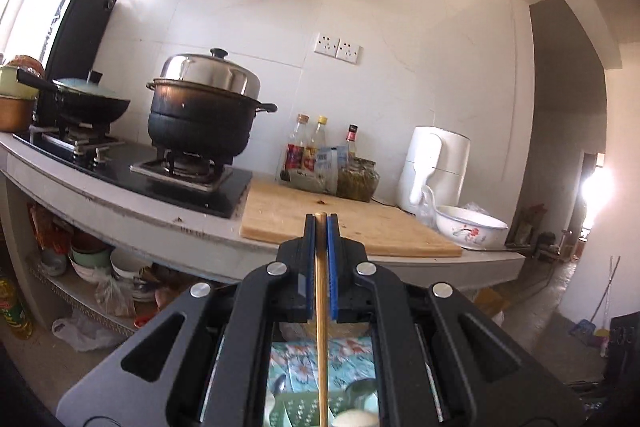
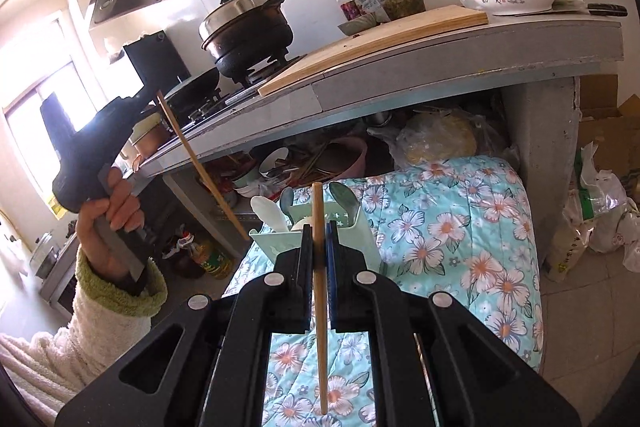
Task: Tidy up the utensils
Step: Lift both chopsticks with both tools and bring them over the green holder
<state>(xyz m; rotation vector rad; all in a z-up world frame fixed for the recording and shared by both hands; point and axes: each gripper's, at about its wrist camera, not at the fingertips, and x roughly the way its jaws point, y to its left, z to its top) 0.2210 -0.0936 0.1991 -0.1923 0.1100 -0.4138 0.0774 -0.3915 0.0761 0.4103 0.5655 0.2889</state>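
Observation:
My left gripper [image 1: 321,217] is shut on a wooden chopstick [image 1: 321,307] that runs back between its blue pads. In the right wrist view the left gripper [image 2: 154,99] is raised at the left, its chopstick [image 2: 200,167] slanting down toward a pale green utensil holder [image 2: 360,231]. The holder stands on a floral cloth [image 2: 460,227] and holds spoons [image 2: 344,197] and a white ladle [image 2: 268,211]. My right gripper [image 2: 319,227] is shut on a second chopstick [image 2: 320,307], just in front of the holder.
A grey counter [image 2: 440,55] overhangs the cloth, with a cutting board [image 1: 340,219], a stove with a black pot [image 1: 204,115], bottles [image 1: 316,151], a white appliance [image 1: 436,171] and a floral bowl [image 1: 468,227]. Bowls and bags crowd the shelf [image 2: 312,163] under the counter.

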